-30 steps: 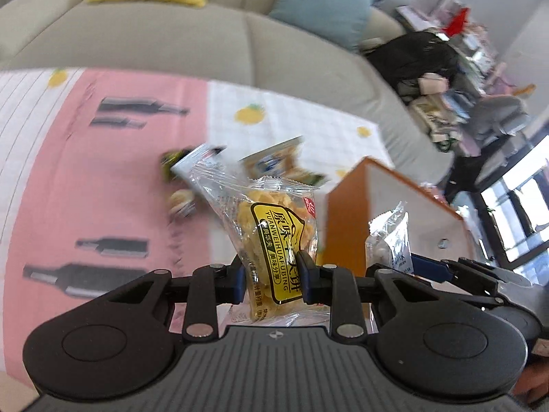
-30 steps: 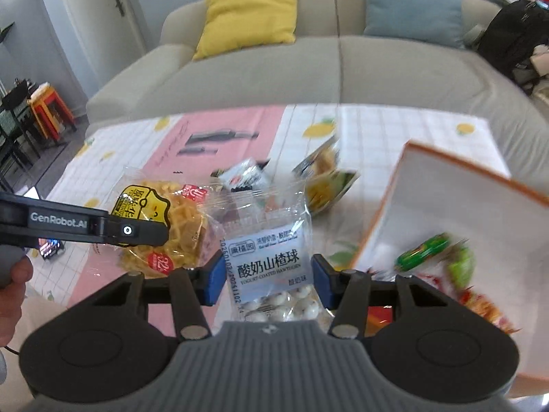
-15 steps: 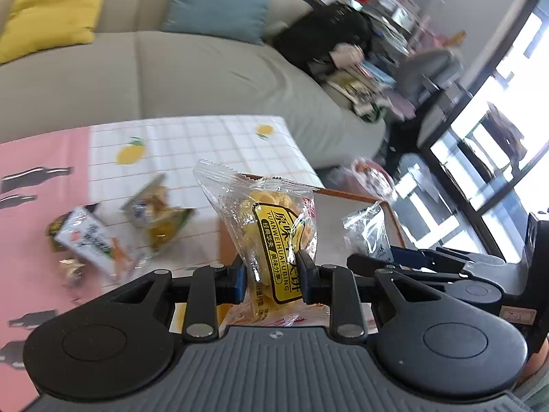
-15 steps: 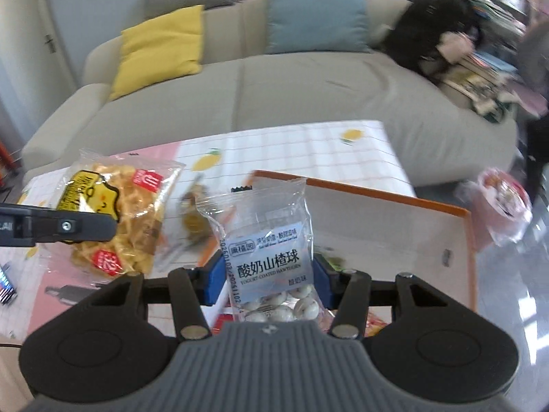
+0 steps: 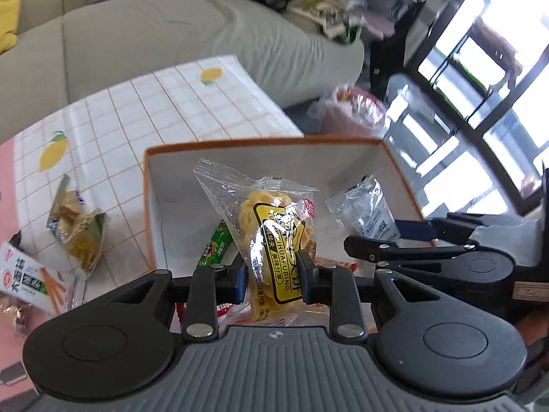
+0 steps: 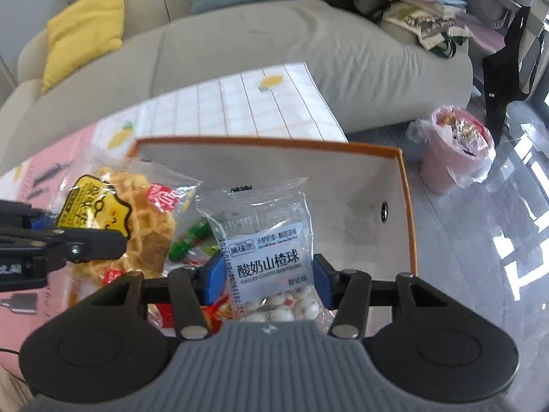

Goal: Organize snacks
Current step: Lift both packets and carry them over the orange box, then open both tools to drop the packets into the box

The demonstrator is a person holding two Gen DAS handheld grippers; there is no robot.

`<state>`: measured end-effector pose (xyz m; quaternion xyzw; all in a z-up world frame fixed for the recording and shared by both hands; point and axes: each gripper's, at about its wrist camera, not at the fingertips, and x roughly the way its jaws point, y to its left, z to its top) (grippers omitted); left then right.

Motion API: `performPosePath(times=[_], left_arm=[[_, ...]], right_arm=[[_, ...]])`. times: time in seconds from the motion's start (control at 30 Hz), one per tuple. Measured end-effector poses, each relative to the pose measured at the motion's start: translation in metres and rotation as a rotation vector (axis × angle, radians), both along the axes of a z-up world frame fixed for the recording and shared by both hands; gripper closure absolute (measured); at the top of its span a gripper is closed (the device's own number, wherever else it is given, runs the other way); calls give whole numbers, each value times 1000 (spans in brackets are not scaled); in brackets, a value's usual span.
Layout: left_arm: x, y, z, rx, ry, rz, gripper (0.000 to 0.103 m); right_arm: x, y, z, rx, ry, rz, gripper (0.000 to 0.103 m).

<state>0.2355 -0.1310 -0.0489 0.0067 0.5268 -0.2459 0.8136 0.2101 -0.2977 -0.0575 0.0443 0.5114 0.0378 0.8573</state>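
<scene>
Both hands swung off tablecloth; packets now over orange-rimmed box. Left gripper pinches yellow waffle-crisp packet; right gripper clamps yogurt hawthorn-ball packet. Release likely next; more snacks wait on tablecloth, left.

Two wrist fisheyes look steeply down, close over the orange-rimmed box at the table's corner; both share box and sofa.
</scene>
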Motion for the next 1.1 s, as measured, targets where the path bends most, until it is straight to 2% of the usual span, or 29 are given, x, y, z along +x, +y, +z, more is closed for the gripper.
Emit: performPosePath(times=[0.13,0.47,0.8,0.9,0.97,1.1], left_arm=[[11,-8,-19,36,42,-22,71],[25,-25,-47,158,33,-70,71],[38,-35,-55,191,7,-94,68],[40,-34,-61,208,9,-79,58],[39,-32,-64,225,15,-80,56],[37,-30,-63,217,16,-92,46]], right_arm=[[11,-2,-18,-17,41,4,51],[39,3,-56,-78,129,34,49],[54,7,-77,-101,192,39,45],[56,9,-80,-108,200,38,43],[56,10,-82,-119,208,42,42],[56,13,-82,-136,218,46,41]])
